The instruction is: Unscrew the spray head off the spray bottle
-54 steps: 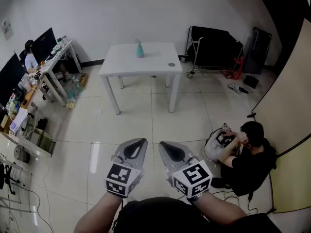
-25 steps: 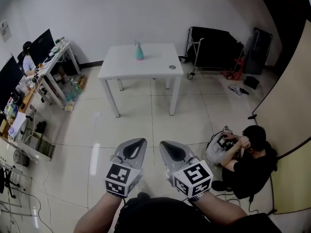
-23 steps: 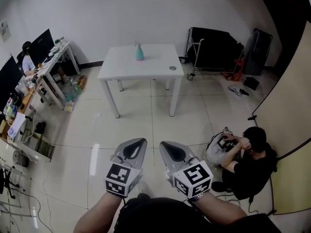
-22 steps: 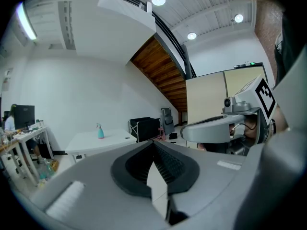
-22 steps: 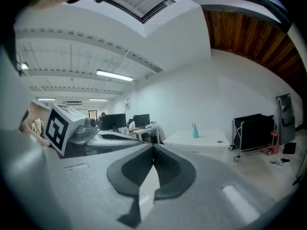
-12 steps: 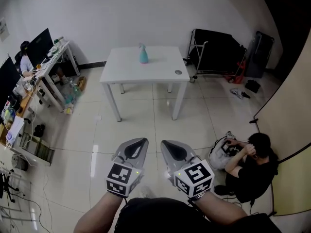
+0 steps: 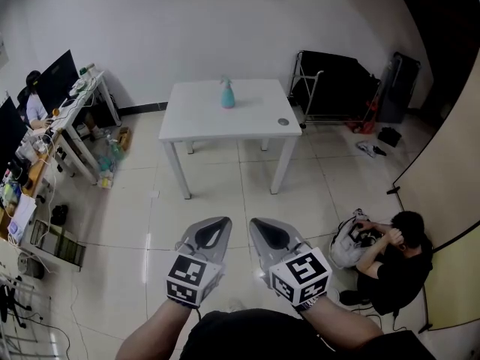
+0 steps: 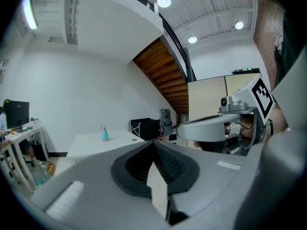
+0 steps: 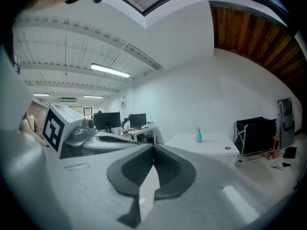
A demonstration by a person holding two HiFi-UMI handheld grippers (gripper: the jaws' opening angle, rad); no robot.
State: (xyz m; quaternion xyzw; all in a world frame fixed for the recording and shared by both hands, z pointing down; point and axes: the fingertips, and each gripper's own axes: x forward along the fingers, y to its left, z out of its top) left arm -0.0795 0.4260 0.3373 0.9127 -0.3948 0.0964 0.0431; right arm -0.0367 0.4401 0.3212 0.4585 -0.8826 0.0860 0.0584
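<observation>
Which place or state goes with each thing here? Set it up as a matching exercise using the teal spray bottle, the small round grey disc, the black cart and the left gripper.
Things:
1. teal plastic spray bottle
2. small round grey disc
3. black fabric cart on a metal frame
4. left gripper

Places or states:
A. fingers shut, nothing between them
B. near the right front corner of the white rectangular table
C. upright, toward the table's far edge
D. standing beyond the table's right end

Pairs: 1-C, 2-B, 3-D, 4-A
</observation>
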